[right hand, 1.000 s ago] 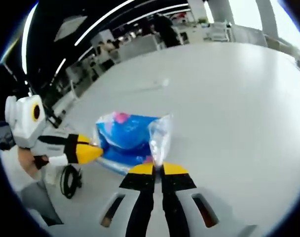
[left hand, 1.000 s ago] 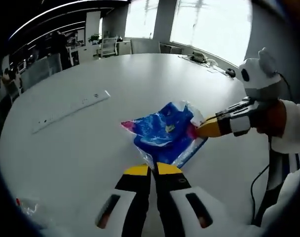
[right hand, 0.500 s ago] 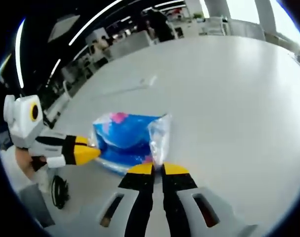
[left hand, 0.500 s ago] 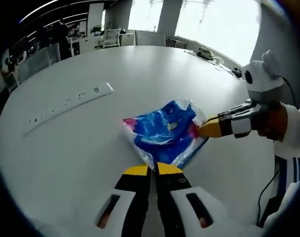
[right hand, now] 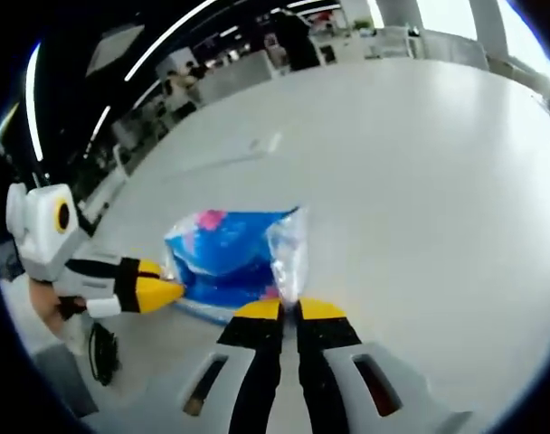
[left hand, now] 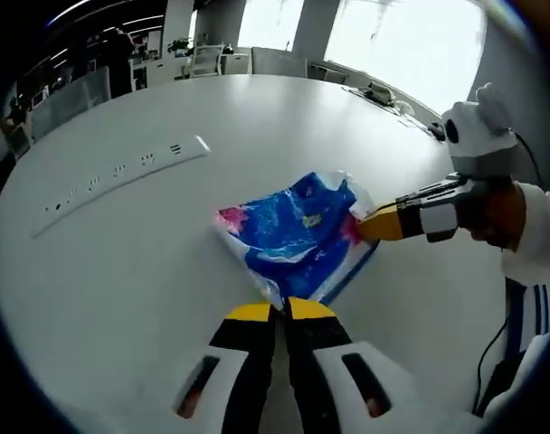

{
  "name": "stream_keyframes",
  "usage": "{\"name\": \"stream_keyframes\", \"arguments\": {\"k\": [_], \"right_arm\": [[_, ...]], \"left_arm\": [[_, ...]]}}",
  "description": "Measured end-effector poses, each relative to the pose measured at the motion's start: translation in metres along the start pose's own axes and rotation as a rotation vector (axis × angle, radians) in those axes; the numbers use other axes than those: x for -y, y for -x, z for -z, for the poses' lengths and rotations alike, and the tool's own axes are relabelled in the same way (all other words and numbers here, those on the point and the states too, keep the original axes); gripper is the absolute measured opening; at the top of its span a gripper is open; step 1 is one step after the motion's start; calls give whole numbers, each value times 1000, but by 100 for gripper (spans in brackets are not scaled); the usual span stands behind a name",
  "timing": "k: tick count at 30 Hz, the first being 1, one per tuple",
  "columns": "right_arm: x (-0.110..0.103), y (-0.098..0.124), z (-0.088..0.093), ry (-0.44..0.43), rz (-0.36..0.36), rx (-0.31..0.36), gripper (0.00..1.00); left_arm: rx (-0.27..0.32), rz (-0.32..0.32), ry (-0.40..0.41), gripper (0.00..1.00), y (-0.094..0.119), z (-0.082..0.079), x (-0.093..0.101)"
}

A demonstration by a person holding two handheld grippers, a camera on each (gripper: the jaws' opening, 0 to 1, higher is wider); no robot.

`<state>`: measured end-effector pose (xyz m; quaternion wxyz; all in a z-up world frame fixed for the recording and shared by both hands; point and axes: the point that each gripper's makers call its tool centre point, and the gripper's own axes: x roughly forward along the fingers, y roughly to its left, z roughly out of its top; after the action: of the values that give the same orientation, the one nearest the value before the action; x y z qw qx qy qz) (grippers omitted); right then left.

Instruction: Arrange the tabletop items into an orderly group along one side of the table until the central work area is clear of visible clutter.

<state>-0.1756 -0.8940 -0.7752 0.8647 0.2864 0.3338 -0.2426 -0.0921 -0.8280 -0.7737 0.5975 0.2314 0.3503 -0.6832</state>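
Observation:
A blue plastic bag [left hand: 298, 237] with pink and white print hangs stretched between both grippers just above the white table [left hand: 121, 262]. My left gripper [left hand: 280, 308] is shut on the bag's clear near edge. My right gripper [left hand: 369, 222] comes in from the right, shut on the bag's other edge. In the right gripper view the right gripper [right hand: 289, 307] pinches the clear flap of the bag [right hand: 230, 255], and the left gripper [right hand: 171, 291] holds the bag's left side.
A long white power strip [left hand: 121, 174] lies on the table to the left of the bag. Cables and small items [left hand: 376, 98] sit at the far table edge near the windows. A black cable [right hand: 101, 353] hangs below the table edge. Office desks and chairs [right hand: 257, 72] stand beyond.
Both views have shifted slightly with the hands. The bag stays held between the two grippers and sits a little more spread out; the grips are unchanged.

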Motion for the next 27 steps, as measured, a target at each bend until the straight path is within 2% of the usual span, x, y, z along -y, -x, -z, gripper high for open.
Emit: {"name": "stream_keyframes", "arguments": {"k": [7,10,18,22,25,27], "right_arm": [[1,-1,0,19,4,30,2],[1,-1,0,56,8,36,2],[0,-2,-1,60,20,22,4],[-7,-2,-3,84,13,23,19],[-14,-1,-4,106,4,22,29],[-16,2,-3,111,11,29,31]], "left_arm": [[19,-2,37,1,-1,-2,-3],[25,-7,46,1,-1,-2,-3],[30,-25,55,0,-2,-3,-3],[45,-34,71,4,-1,-4,-5],[66,-37,30,18,0,-9,-3],[70,-55,18,24,3,-11,-2]]}}
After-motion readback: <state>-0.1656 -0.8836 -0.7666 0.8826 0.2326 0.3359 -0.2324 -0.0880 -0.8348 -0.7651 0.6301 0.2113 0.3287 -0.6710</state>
